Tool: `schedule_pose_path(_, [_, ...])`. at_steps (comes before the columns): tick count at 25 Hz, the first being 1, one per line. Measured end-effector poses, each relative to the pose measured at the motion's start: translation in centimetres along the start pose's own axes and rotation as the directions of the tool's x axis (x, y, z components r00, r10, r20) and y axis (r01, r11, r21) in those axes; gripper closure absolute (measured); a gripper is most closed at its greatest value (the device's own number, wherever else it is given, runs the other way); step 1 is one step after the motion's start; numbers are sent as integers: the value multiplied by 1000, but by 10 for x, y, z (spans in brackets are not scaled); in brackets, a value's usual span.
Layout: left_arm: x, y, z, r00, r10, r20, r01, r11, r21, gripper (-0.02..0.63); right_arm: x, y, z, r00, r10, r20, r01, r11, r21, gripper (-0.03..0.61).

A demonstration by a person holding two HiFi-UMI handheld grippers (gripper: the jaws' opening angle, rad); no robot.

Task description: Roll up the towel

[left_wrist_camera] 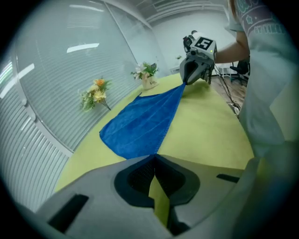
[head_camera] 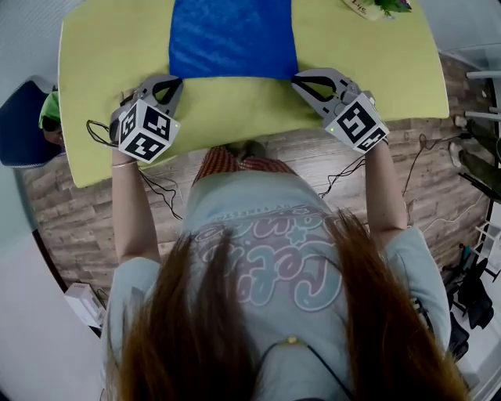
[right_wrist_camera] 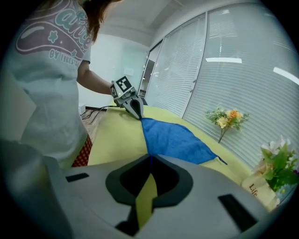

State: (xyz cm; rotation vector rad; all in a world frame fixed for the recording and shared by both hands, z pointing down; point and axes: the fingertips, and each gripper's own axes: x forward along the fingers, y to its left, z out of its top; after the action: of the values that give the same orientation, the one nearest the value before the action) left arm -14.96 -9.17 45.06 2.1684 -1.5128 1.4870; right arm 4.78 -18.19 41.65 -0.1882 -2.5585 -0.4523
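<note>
A blue towel (head_camera: pixel 233 39) lies flat on the yellow-green table (head_camera: pixel 235 106). My left gripper (head_camera: pixel 174 81) is shut on the towel's near left corner, and my right gripper (head_camera: pixel 299 78) is shut on its near right corner. In the left gripper view the towel (left_wrist_camera: pixel 140 121) runs from my closed tips (left_wrist_camera: pixel 154 158) across to the right gripper (left_wrist_camera: pixel 185 80), its near edge lifted slightly off the table. In the right gripper view the towel (right_wrist_camera: pixel 173 137) narrows into my closed tips (right_wrist_camera: pixel 150 157), with the left gripper (right_wrist_camera: pixel 138 114) pinching the far corner.
A flower bunch (left_wrist_camera: pixel 96 93) and a white packet with flowers (left_wrist_camera: pixel 147 74) lie beyond the towel by the blinds. The same packet (head_camera: pixel 376 6) shows at the table's far right. A blue chair (head_camera: pixel 19 117) stands left of the table. Cables trail over the wooden floor.
</note>
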Motion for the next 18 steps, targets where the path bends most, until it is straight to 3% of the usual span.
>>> schedule_pose_path(6, [-21,-5,-5,998,55,16,-54,996,-65,601,-10,-5,4,999,-17,40,17,1000,15,561])
schedule_pose_path(9, [-15,-5,10,990,131,49,-131,991,6,598,-10,-1,5,998,-8,56,6,1000,30,561])
schedule_pose_path(12, [1,-9,24,994,93,60,-95,995,30,523,-11,-2,11,996,-2,87,-2,999,41,561])
schedule_pose_path(18, [15,0,23,999,-33,-18,32,999,-9,560,-21,-16,26,988,-17,156,8,998,57,561])
